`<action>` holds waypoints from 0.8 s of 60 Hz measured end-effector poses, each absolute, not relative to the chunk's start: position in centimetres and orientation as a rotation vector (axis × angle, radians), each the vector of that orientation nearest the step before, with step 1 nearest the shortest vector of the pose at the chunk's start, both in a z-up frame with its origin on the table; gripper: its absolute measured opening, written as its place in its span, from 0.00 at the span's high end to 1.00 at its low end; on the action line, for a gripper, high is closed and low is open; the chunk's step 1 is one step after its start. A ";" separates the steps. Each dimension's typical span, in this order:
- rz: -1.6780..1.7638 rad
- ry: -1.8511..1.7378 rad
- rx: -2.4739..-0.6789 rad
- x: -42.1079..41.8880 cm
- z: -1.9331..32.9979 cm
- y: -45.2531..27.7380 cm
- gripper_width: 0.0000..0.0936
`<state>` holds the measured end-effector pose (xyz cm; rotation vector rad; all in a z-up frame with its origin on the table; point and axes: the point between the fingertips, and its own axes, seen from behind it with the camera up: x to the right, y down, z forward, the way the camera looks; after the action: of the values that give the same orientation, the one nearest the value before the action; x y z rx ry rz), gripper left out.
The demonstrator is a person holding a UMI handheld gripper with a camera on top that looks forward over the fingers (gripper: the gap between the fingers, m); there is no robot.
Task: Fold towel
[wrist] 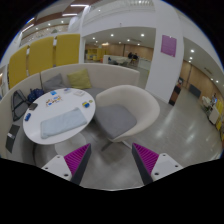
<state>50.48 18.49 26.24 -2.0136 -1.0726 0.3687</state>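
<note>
A grey-blue towel (62, 123) lies folded on the near part of a round white table (40, 132), ahead of my fingers and to the left. My gripper (112, 160) is held well above the floor, short of the table. Its two fingers with magenta pads (76, 158) stand wide apart with nothing between them. Only grey floor shows in the gap.
A white tub chair (125, 108) stands just beyond the fingers, right of the table. Small items (68, 97) lie on the far side of the table. A sofa with a yellow cushion (80, 78) is behind it. Open grey floor (185, 125) spreads to the right.
</note>
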 end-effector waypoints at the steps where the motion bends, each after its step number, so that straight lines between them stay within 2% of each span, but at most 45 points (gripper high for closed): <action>1: 0.374 -1.082 -2.014 50.4 26.2 18.2 0.07; 10: 0.434 -1.209 -1.967 45.8 25.5 14.6 0.07; 31: 0.722 -1.583 -1.730 31.1 22.7 -2.9 0.07; 39: 0.788 -1.631 -1.702 25.5 20.1 -7.7 0.07; 48: 0.813 -1.633 -1.676 18.5 15.7 -10.7 0.07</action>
<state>18.50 -10.71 15.74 -1.6761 -1.6333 0.8133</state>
